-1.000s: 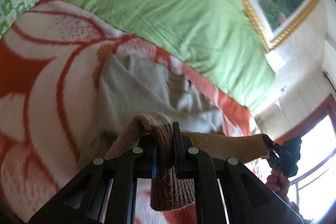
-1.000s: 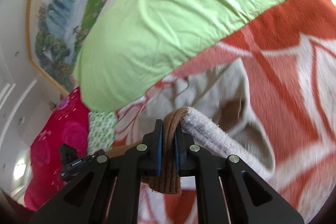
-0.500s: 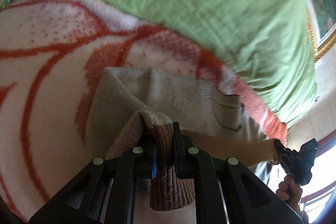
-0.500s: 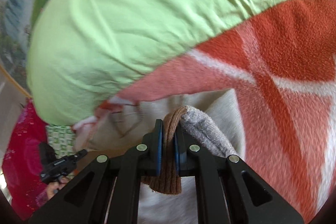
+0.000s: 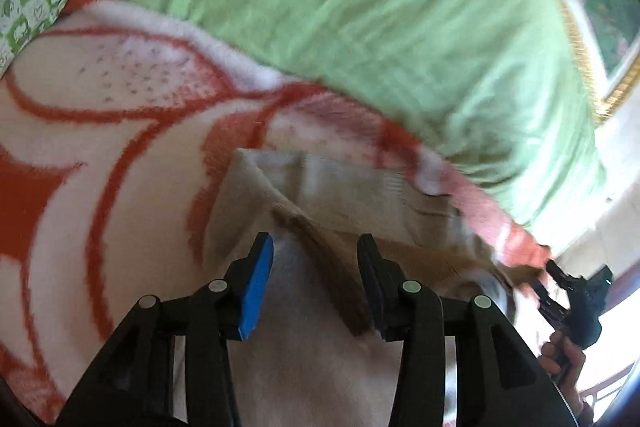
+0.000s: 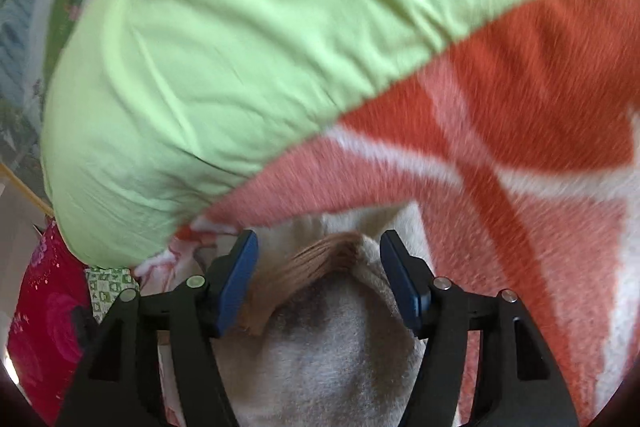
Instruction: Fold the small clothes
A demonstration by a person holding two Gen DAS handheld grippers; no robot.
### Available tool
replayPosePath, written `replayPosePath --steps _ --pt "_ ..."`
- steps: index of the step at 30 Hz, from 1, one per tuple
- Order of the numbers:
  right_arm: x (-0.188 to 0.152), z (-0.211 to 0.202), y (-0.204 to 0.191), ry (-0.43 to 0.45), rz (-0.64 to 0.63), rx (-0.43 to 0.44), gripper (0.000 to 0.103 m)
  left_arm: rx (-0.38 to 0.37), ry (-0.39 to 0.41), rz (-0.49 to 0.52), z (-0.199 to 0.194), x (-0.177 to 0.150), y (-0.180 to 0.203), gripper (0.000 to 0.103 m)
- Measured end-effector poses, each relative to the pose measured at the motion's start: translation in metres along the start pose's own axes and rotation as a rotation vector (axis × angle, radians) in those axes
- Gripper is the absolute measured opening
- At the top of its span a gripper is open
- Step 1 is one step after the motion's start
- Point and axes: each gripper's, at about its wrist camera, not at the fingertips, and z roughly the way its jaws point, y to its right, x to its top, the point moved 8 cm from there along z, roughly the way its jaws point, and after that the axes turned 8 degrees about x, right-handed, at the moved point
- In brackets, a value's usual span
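A small beige knitted garment (image 5: pixel 340 187) with a brown ribbed hem (image 5: pixel 332 267) lies folded over on the orange-and-white blanket (image 5: pixel 100 155). My left gripper (image 5: pixel 314 241) is opening; the hem lies loose between its jaws and neither pad presses on it. To the far right in the left wrist view, a hand (image 5: pixel 560 359) holds my right gripper (image 5: pixel 576 291) at the garment's other end. In the right wrist view my right gripper (image 6: pixel 319 237) is opening too. The brown hem (image 6: pixel 320 259) and the beige knit (image 6: pixel 320 359) sit between its blue pads (image 6: pixel 236 279), untouched by them.
A big green pillow (image 5: pixel 380 19) lies just beyond the garment, on the blanket's (image 6: pixel 540 87) far edge. A green-and-white checked cushion (image 5: pixel 28 3) sits at the far left, red floral bedding (image 6: pixel 44 319) beside it. A gold-framed painting (image 5: pixel 616 83) hangs behind.
Both grippers were shut on the brown hem and carried it forward over the garment toward the green pillow. Now both sets of jaws have parted and the hem rests on the garment.
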Motion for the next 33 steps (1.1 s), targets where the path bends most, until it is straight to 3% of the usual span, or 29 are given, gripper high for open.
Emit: replayPosePath --steps 4,8,11,13,14,16,17,20,24,27,33 --pt "-0.024 -0.005 -0.042 -0.052 -0.149 0.062 0.065 -0.096 -0.069 0.168 -0.012 -0.037 0.043 0.045" --pt "-0.08 0.026 -0.081 -0.235 -0.364 0.081 0.065 -0.119 -0.175 0.357 0.009 -0.086 0.087 0.045" --pt "-0.107 0.06 -0.088 -0.368 -0.456 0.046 0.065 -0.101 -0.209 0.421 0.038 -0.095 0.103 0.045" --pt "-0.117 0.087 -0.082 -0.463 -0.522 -0.016 0.065 -0.047 -0.216 0.413 0.058 -0.086 0.1 0.045" --pt "-0.117 0.095 -0.078 -0.469 -0.545 -0.043 0.065 -0.022 -0.2 0.408 0.065 -0.076 0.097 0.045" --pt "-0.107 0.11 -0.069 -0.453 -0.598 -0.111 0.064 0.074 -0.134 0.376 0.081 -0.041 0.084 0.045" --pt "-0.094 0.116 -0.064 -0.42 -0.589 -0.133 0.064 0.086 -0.114 0.353 0.085 -0.028 0.077 0.045" --pt "-0.062 0.125 -0.045 -0.336 -0.479 -0.174 0.064 0.175 -0.049 0.259 0.098 0.018 0.052 0.044" --pt "-0.029 0.11 -0.028 -0.204 -0.314 -0.189 0.064 0.227 0.009 0.141 0.089 0.052 0.025 0.044" --pt "-0.016 0.085 -0.016 -0.126 -0.27 -0.251 0.064 0.227 0.032 0.093 0.072 0.053 0.011 0.055" --pt "-0.019 0.038 -0.01 -0.094 -0.179 -0.2 0.064 0.211 -0.01 0.094 0.037 0.002 -0.005 0.056"
